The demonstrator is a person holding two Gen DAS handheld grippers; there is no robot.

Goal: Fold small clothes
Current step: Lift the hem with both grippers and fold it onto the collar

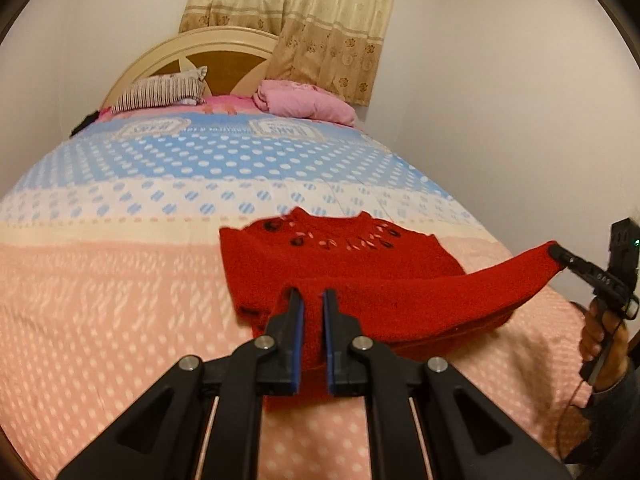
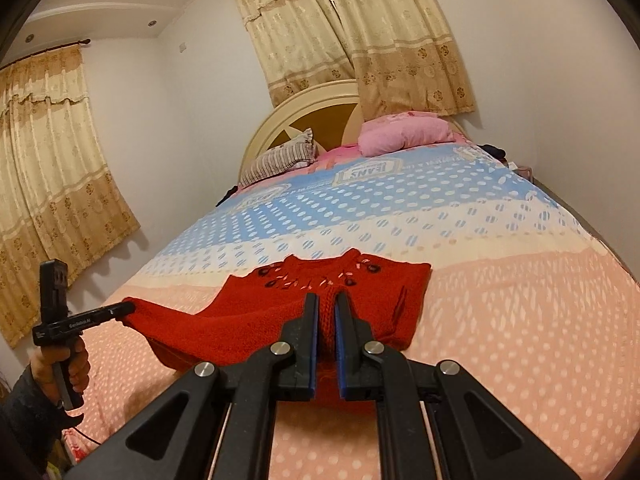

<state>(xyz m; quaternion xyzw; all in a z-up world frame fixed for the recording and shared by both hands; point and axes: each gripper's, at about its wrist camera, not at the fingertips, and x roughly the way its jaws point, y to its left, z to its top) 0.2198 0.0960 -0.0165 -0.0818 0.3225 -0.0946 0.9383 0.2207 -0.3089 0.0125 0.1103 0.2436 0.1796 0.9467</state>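
A small red knitted sweater (image 1: 340, 268) lies on the bed, its beaded neckline at the far side. My left gripper (image 1: 312, 300) is shut on the sweater's near hem and holds it lifted off the bed. My right gripper (image 2: 326, 304) is shut on the other near corner of the sweater (image 2: 280, 320), also lifted. The hem hangs stretched between the two. The right gripper also shows in the left wrist view (image 1: 558, 254), pinching the sweater's right corner. The left gripper shows in the right wrist view (image 2: 126, 306), pinching the left corner.
The bedspread (image 1: 120, 280) is pink near me, blue with white dots farther off. A striped pillow (image 1: 160, 94) and a pink folded blanket (image 1: 304, 102) lie by the headboard (image 1: 192, 52). Curtains (image 2: 52, 184) hang on the left and behind the bed. Walls stand close on both sides.
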